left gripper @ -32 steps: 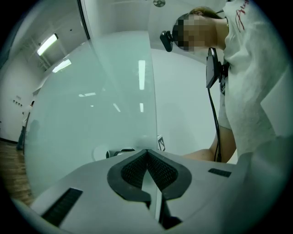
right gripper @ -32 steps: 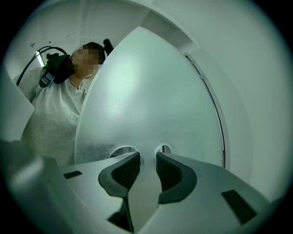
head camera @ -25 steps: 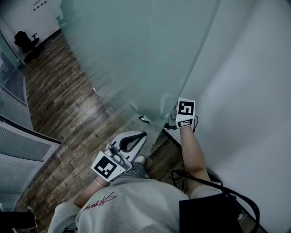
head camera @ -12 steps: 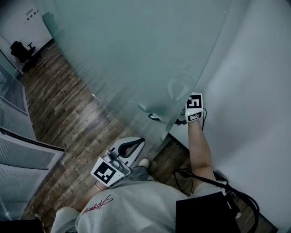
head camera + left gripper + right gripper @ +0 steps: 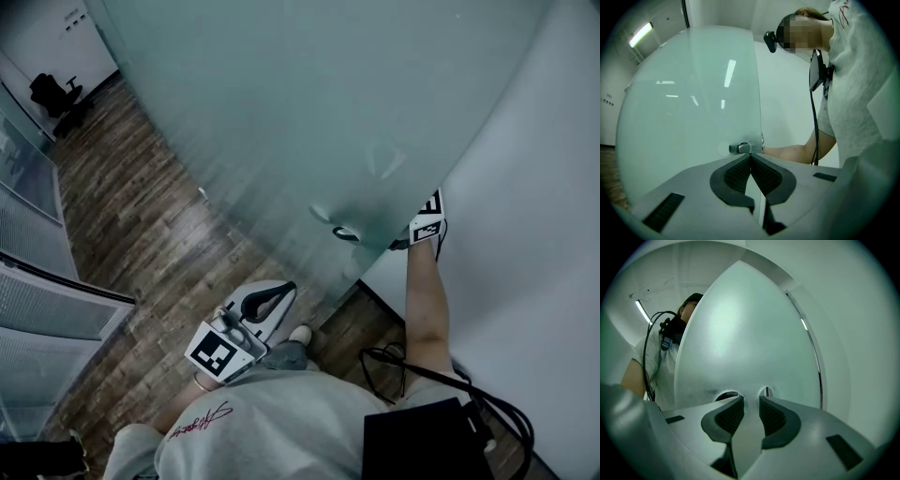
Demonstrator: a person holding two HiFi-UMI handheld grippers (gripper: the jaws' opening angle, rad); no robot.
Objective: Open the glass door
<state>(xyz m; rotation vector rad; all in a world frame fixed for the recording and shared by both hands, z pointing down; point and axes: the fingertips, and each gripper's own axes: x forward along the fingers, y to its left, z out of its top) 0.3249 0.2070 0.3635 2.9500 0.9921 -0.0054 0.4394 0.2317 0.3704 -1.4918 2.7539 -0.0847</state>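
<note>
**My right gripper [image 5: 414,240] behind the glass door [image 5: 309,112]**

The glass door fills my head view from 10 to 2 o'clock. The right gripper sits at its edge at 3, jaws just narrowed but apart, pinching nothing. My left gripper [image 5: 289,286], closed and empty, hangs at 6.

A dark wood-plank floor [image 5: 159,234] bore a black office chair [image 5: 54,97] at its far end and, nearer, a person's pale shoe [image 5: 300,334].
</note>
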